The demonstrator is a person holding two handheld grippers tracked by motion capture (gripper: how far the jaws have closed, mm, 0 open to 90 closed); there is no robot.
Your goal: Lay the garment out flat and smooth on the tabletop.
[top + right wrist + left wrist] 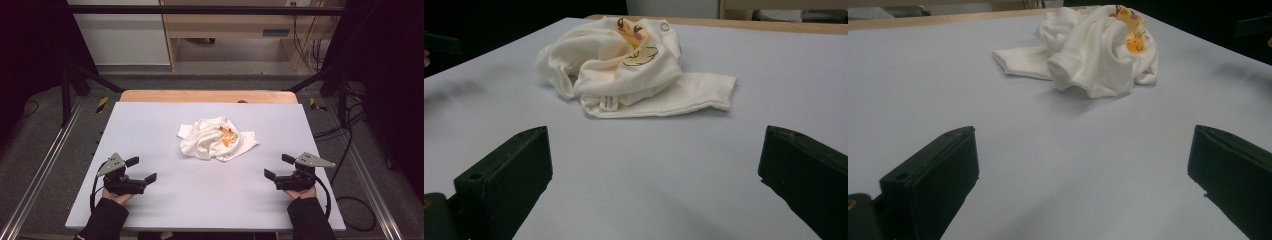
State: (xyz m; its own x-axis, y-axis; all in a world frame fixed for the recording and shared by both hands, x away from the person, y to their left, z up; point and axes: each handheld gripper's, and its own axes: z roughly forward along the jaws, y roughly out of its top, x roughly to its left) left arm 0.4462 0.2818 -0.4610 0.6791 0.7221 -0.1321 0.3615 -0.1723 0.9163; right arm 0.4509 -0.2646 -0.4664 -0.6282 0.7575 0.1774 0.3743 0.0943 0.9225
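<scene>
A crumpled white baby garment [216, 138] with a yellow duck print lies in a heap near the middle of the pale grey table [160, 200]. My left gripper [142, 170] rests low at the near left, open, jaws wide apart with nothing between them. It points toward the garment [1093, 55], which lies well ahead of it. At the near right my right gripper [277, 167] is also open and holds nothing. From there the garment [634, 75] shows a small label and a sleeve spread to the right.
The table's wooden far edge [207, 96] shows behind the grey top. Black frame posts [67, 85] stand at the back corners, and cables [350, 130] trail on the floor at the right. Metal rails [40, 175] run along both sides.
</scene>
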